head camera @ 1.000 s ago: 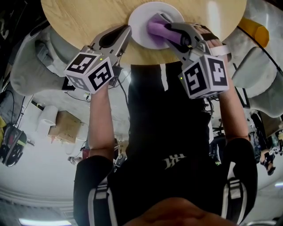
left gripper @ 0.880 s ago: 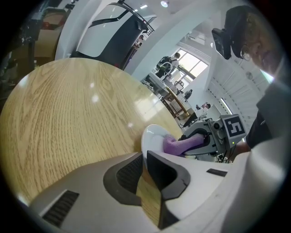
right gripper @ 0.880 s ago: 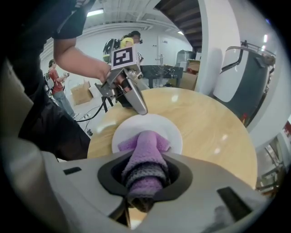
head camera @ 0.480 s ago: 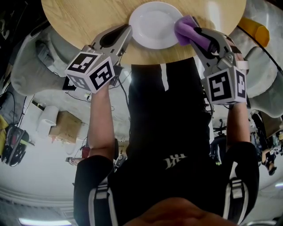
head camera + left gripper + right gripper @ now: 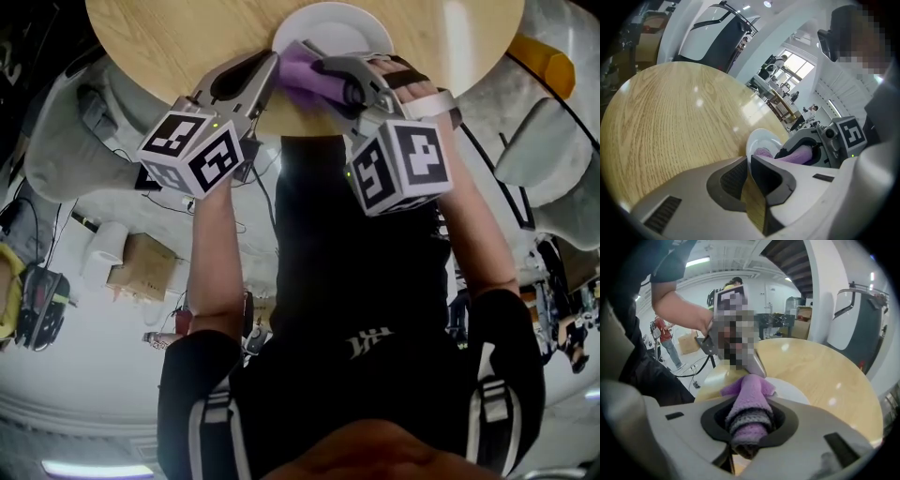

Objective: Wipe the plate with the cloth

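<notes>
Your left tongs [image 5: 750, 161] lie low over the near edge of the table [image 5: 187, 37], with their tips at the near-left rim of the plate [image 5: 342, 21]. Their jaws have just been closing. They now stand almost together, with only a thin wedge of gap behind the tips, through which the wood grain shows. The plate's white rim is pinched between the tips.

Your right tongs [image 5: 749, 414] are clamped firmly on the cloth [image 5: 749, 386]. It is a purple knitted cloth with a grey band, folded into a thick roll that fills the space between the jaws. Its loose end sticks out past the tips.

The cloth rests on the near-left part of the plate, just beside the tips of your left tongs. In the head view the two tongs converge on that same side of the plate, the right one crossing in from the right.

The plate is white and round and lies flat on the round wooden table, close to its near edge. Its far and right portions are bare.

Both marker cubes face the head camera, the left cube [image 5: 192, 150] and the right cube [image 5: 398, 164].
</notes>
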The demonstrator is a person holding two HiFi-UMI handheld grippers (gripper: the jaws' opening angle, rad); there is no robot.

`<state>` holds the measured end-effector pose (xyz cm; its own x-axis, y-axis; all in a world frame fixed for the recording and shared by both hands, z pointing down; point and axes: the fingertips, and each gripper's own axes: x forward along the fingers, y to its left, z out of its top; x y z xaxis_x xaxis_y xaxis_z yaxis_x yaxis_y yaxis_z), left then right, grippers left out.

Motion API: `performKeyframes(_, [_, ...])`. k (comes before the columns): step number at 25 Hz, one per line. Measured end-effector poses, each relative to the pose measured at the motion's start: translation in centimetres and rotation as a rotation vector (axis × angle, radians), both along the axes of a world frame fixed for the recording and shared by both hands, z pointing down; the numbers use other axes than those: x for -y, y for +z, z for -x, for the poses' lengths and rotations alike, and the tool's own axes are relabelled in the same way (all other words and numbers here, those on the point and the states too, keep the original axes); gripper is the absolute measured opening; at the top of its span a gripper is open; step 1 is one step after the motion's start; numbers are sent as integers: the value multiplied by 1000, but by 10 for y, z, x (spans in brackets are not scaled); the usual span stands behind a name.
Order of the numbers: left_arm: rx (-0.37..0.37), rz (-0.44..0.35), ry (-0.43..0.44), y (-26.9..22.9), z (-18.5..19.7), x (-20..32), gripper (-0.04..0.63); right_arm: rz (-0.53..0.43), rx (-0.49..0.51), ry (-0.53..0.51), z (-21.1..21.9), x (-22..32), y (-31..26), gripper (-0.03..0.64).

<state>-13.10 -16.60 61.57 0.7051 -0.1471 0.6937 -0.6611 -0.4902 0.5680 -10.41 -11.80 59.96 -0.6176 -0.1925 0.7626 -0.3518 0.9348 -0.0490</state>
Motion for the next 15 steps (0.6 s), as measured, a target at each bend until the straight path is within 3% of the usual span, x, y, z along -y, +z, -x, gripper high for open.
performKeyframes(5, [-6,-13,-2,-1,0,2,40,6,-22,-4,-13,-1,4,97])
performKeyframes(15, [-1,-10,17,-2,-6,-5,40,15,-112,32,-81,-28,-1,97])
